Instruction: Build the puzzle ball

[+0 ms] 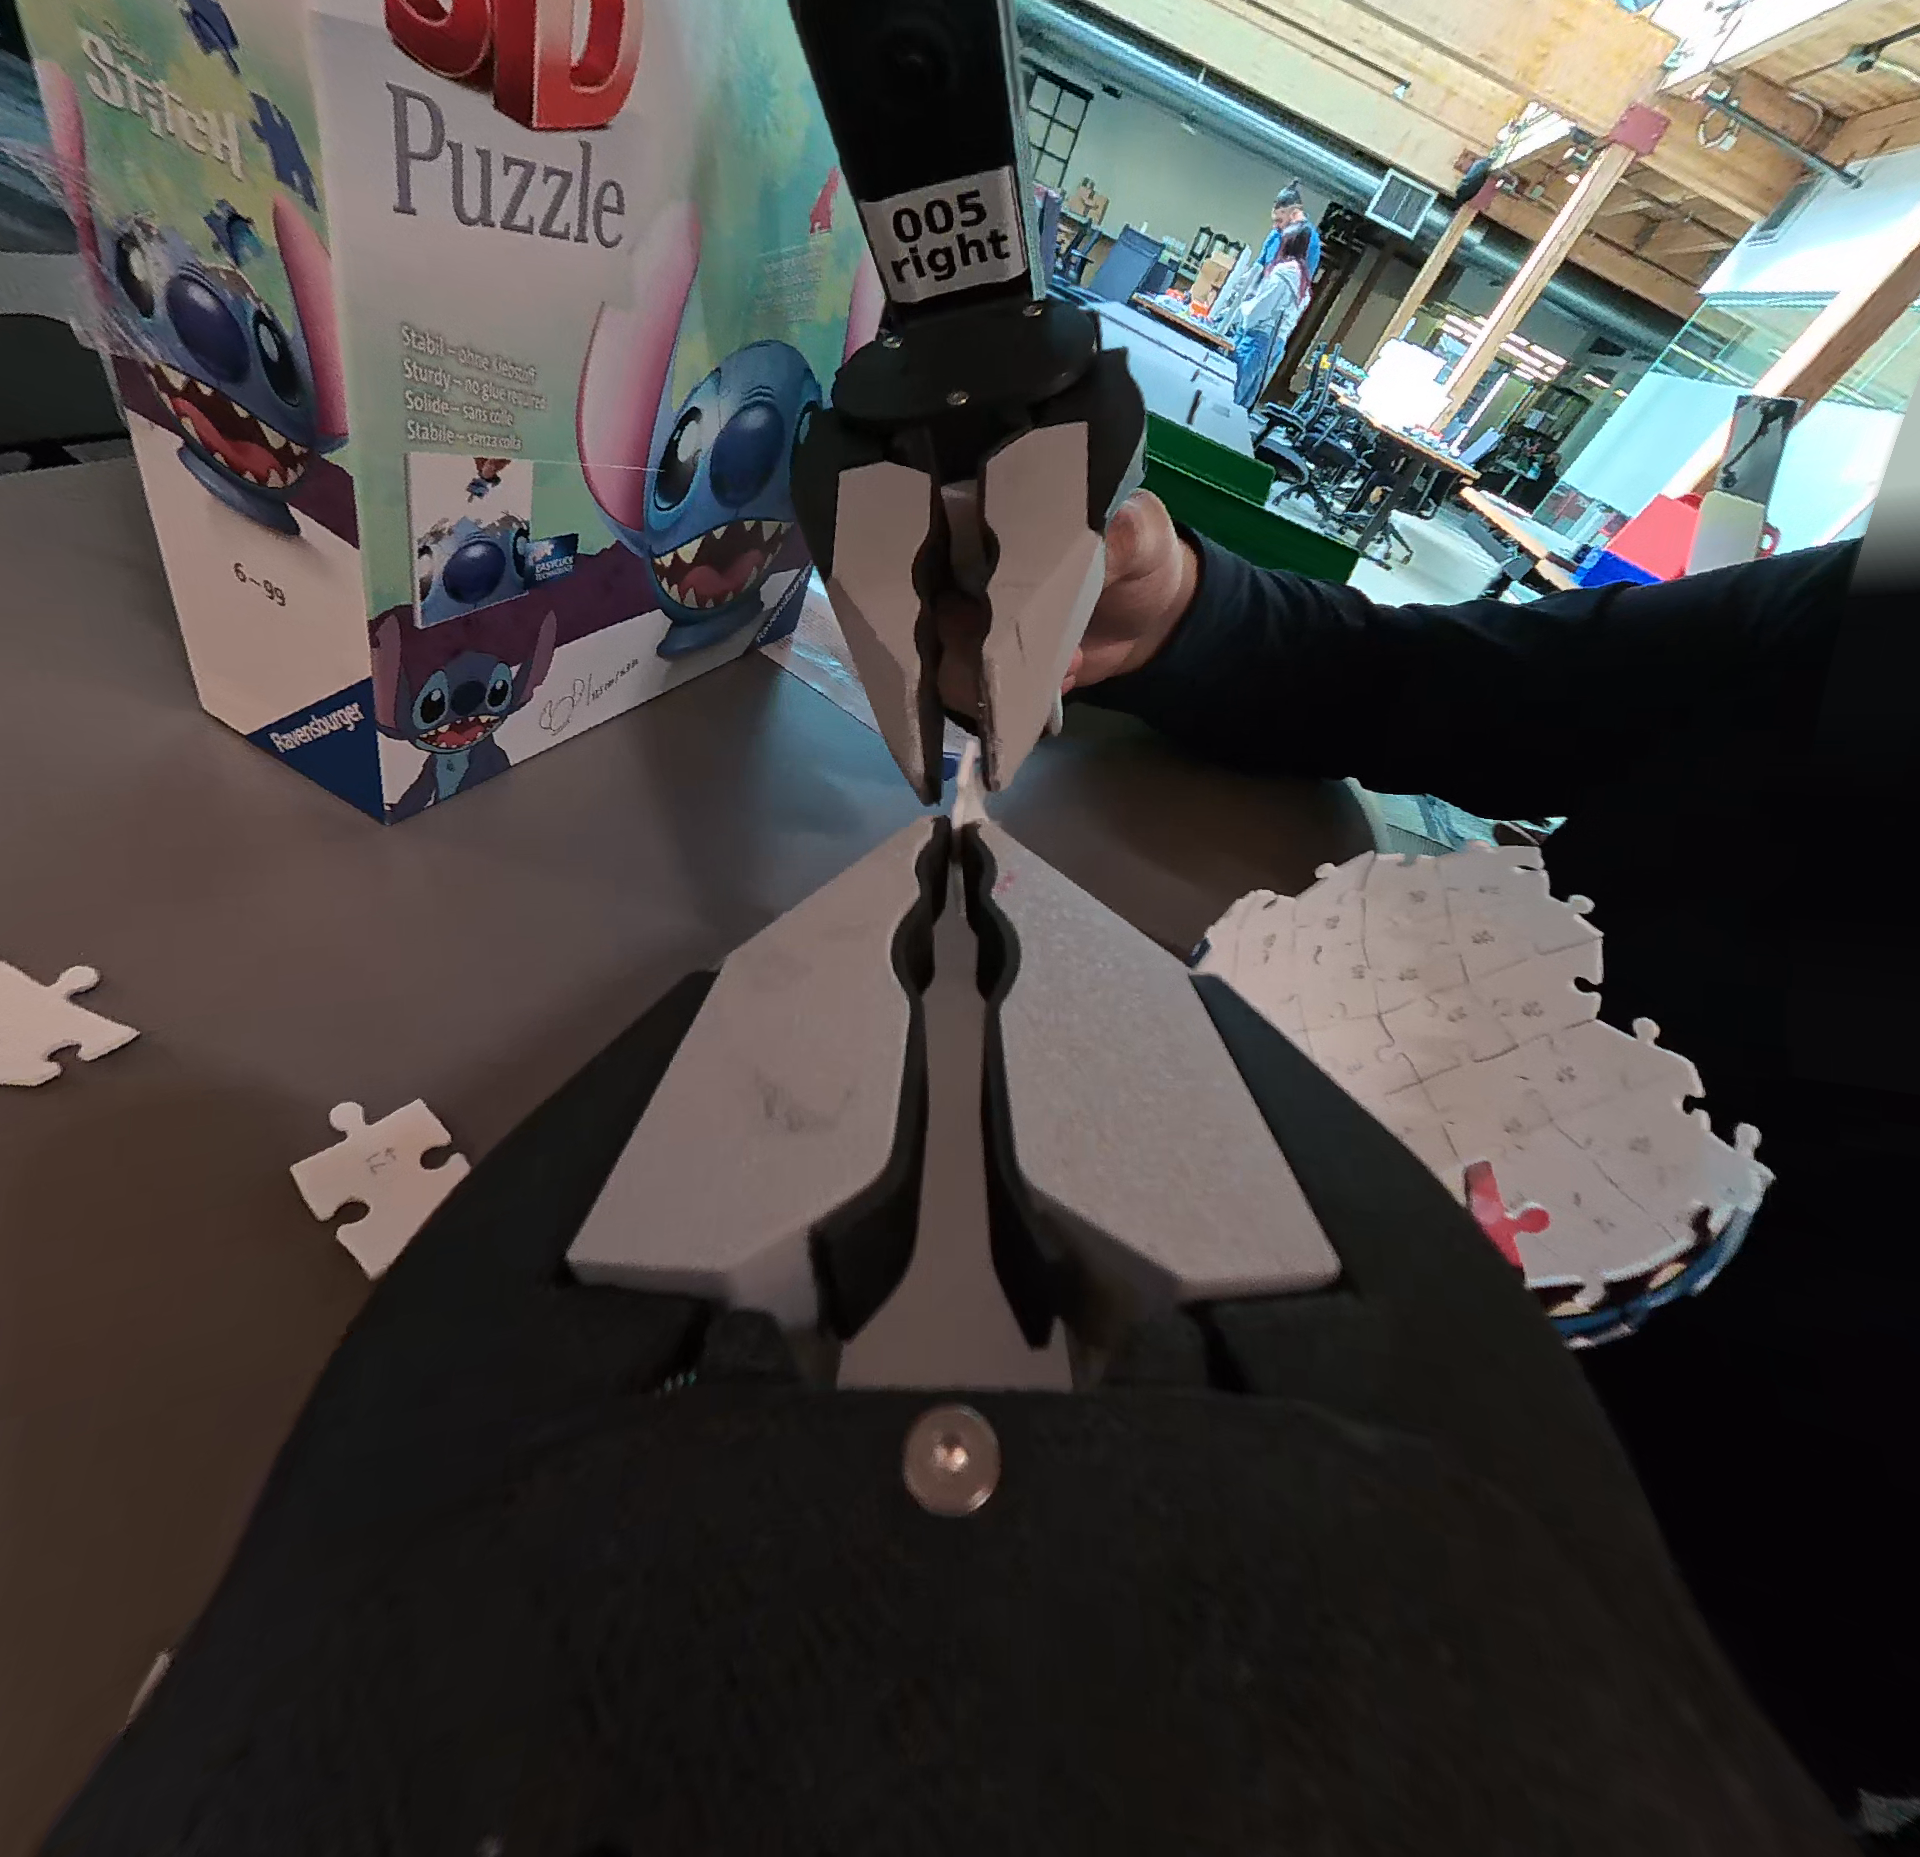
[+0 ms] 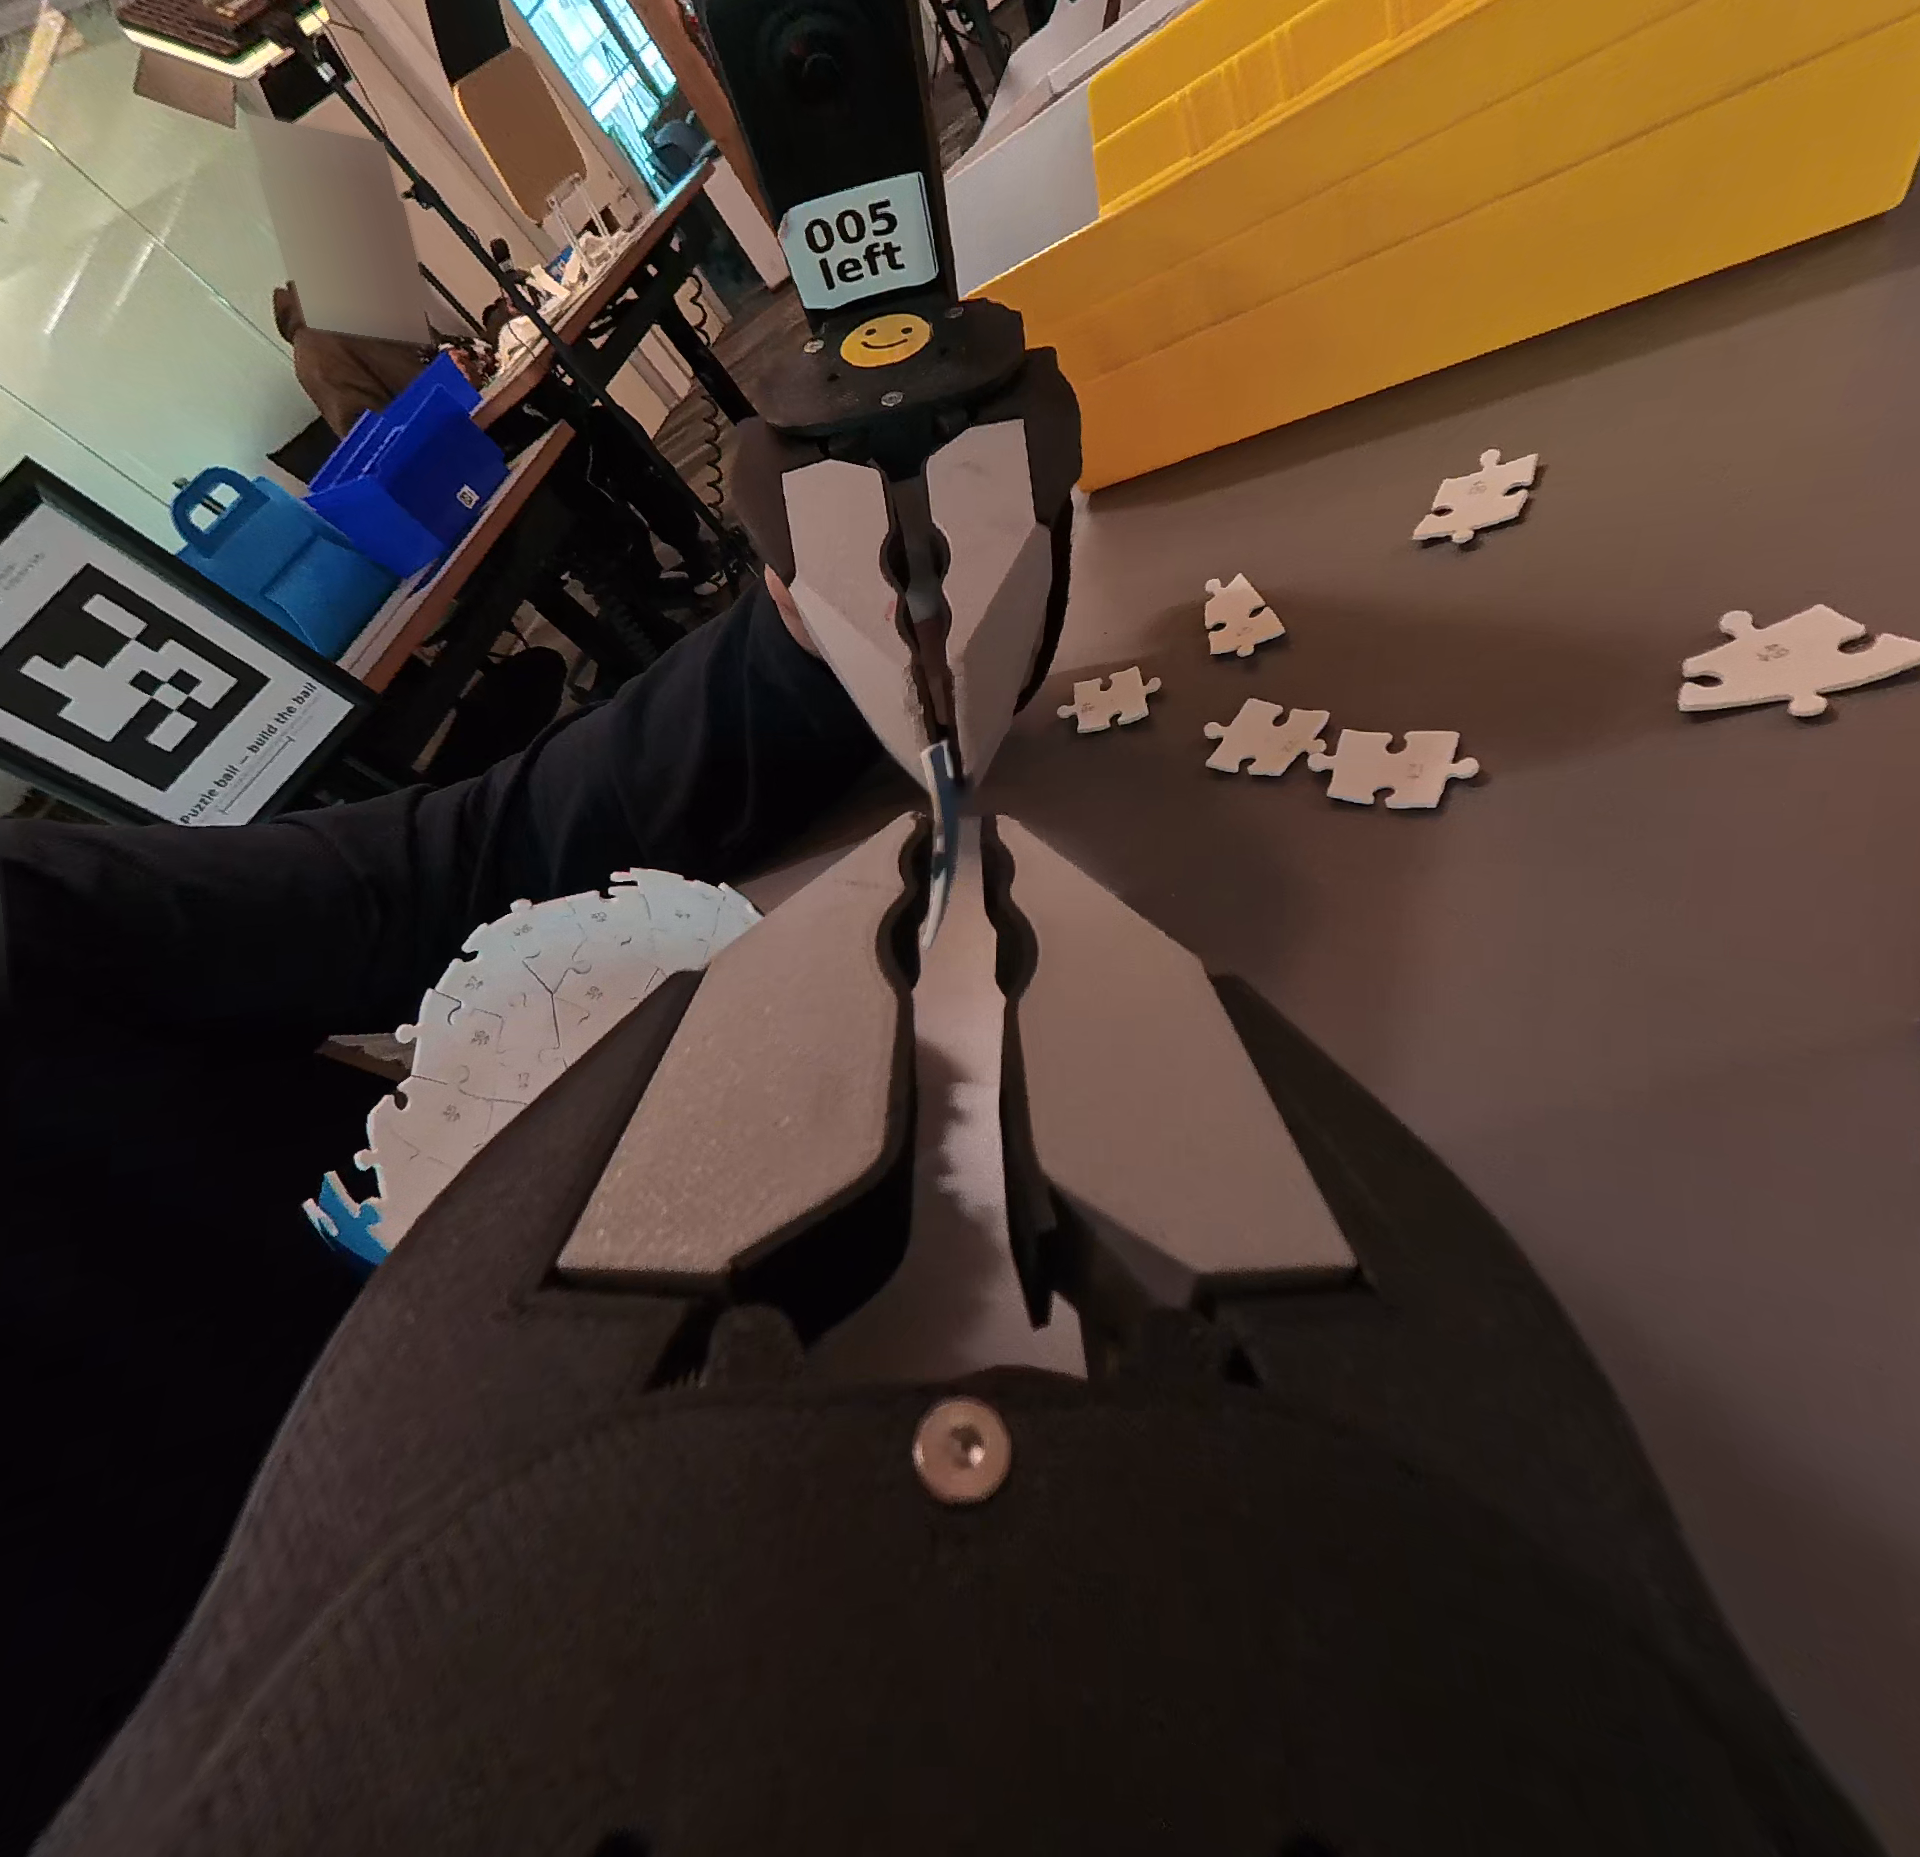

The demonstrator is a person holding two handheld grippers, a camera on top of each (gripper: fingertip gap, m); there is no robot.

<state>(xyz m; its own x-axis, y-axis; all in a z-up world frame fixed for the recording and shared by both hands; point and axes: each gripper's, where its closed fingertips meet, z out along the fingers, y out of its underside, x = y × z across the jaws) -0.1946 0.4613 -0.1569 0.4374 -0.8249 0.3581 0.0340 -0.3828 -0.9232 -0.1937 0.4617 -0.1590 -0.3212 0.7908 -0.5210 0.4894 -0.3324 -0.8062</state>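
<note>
A small curved puzzle piece (image 2: 943,851), blue on one face and white on the other, hangs in the air between the two grippers, which point tip to tip. My left gripper (image 1: 957,833) is shut on one end of it. My right gripper (image 2: 954,825) has its jaws a narrow gap apart around the other end; the piece leans on one finger. The half-built puzzle ball (image 1: 1455,1059), a white numbered shell lying hollow side up, rests on the table beside them; it also shows in the right wrist view (image 2: 520,1018). The piece shows edge-on in the left wrist view (image 1: 968,773).
The puzzle box (image 1: 468,373) stands on the grey table behind the grippers. Loose white pieces lie face down (image 1: 379,1179) (image 1: 47,1018), and several more (image 2: 1392,768) (image 2: 1787,659) near yellow bins (image 2: 1455,197). A framed marker sign (image 2: 135,664) stands at the edge. People stand far off. My left and right fingertips are right by each other.
</note>
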